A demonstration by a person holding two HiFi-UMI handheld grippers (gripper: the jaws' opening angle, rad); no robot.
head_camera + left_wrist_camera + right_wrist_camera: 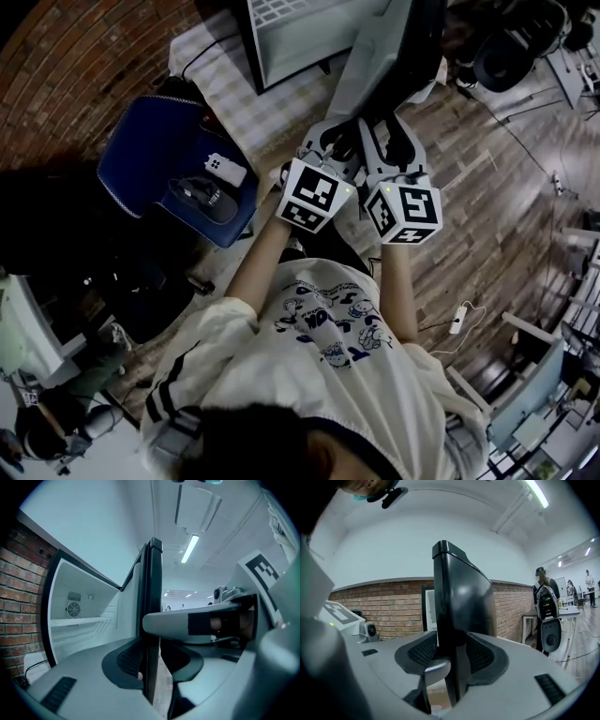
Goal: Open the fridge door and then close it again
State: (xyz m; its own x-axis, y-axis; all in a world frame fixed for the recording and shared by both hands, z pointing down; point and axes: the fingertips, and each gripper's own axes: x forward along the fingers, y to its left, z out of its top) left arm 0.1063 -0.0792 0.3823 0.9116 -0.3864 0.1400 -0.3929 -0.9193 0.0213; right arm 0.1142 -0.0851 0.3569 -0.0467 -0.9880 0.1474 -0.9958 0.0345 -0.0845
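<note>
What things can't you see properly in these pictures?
- Inside of the fridge: in the head view it is cut off by the top edge. In the left gripper view it is partly blocked by the fridge door.
- White object and dark object on the blue pad: in the head view they are too small and dim to name.
- Jaw ends of the left hand-held gripper and right hand-held gripper: in the head view they are lost among dark shapes by the door.
</note>
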